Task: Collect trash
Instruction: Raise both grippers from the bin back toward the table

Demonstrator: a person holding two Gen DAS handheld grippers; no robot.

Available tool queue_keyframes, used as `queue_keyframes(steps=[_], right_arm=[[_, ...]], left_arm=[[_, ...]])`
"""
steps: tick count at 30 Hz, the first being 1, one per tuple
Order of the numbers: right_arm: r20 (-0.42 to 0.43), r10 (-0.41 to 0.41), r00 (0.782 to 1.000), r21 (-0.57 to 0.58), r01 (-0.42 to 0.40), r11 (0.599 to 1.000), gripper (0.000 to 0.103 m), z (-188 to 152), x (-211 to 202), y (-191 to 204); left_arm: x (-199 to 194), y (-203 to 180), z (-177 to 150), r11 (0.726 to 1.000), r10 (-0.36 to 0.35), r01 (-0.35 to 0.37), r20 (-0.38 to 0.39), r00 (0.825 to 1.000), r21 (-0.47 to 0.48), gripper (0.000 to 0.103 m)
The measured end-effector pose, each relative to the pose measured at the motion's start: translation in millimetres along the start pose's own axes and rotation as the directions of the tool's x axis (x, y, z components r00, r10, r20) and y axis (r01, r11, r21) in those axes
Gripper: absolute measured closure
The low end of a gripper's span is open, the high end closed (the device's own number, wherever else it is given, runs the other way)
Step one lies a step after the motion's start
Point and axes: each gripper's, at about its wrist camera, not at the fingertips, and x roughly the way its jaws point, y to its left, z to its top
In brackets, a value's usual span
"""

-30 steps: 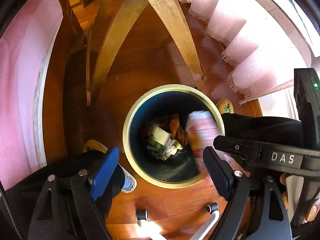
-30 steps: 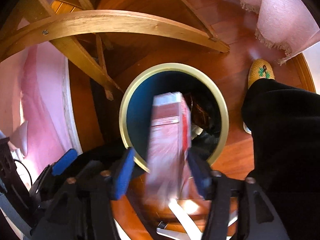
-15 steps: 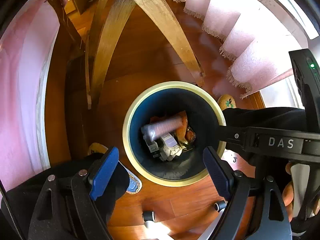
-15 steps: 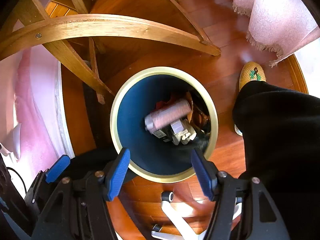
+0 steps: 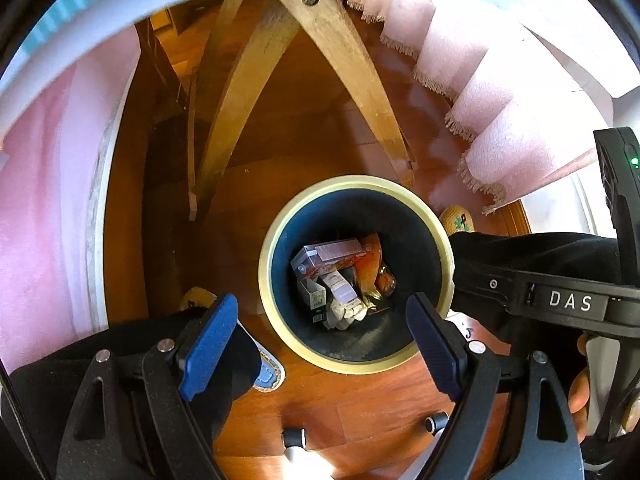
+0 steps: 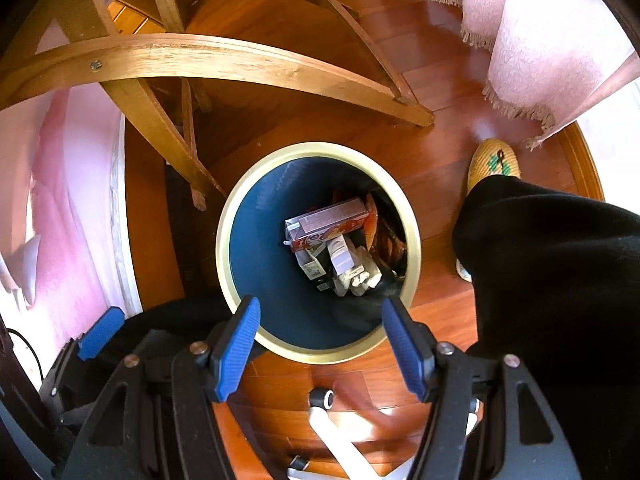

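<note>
On the wooden floor [image 6: 436, 168] the bin [image 6: 320, 354] holds the drink carton [image 6: 328, 224] atop its rubbish, so we lift both wide, empty tools, the left gripper [image 5: 320, 344] and right gripper [image 6: 320, 344], straight clear of its rim.

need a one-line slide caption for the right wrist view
Open, empty right gripper points down over the cream-rimmed bin, where a pink carton lies on top of the other trash.

Left gripper [image 5: 318, 344] gapes empty above trash-filled bin [image 5: 436, 216].
</note>
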Motion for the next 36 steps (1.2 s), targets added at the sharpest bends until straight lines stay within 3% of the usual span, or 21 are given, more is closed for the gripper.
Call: queue_keyframes(steps=[10, 14, 20, 28, 36], right_arm=[[0.049, -0.036, 0.998, -0.085, 0.040, 0.996, 0.039, -20.7, -34.8, 7.0], [0.082, -0.044, 0.996, -0.147, 0.056, 0.988, 0.039, -28.5, -59.6, 12.8], [0.119, -0.051, 0.992, -0.263, 0.081, 0.961, 0.039, -40.3, -106.7, 22.9], [0.197, 0.007, 0.980, -0.336, 0.061, 0.940, 0.039, -47.3, -177.0, 37.1], [0.292, 0.066, 0.954, -0.402, 0.059, 0.914, 0.039, -38.1, -243.5, 68.1]], left_arm=[[-42.3, -20.8, -14.3, 0.995, -0.010, 0.001, 0.087, 0.996, 0.103, 0.018], [-64.6, -25.4, -19.8, 0.993, -0.045, 0.036, 0.076, 0.996, 0.114, 0.018], [-104.8, -34.6, -26.1, 0.977, -0.048, 0.029, 0.086, 0.995, 0.212, 0.018], [-177.1, -38.1, -11.7, 0.956, -0.078, 0.029, 0.159, 0.984, 0.293, 0.018], [-240.4, -11.1, 26.3, 0.971, -0.093, 0.031, 0.254, 0.963, 0.238, 0.018]])
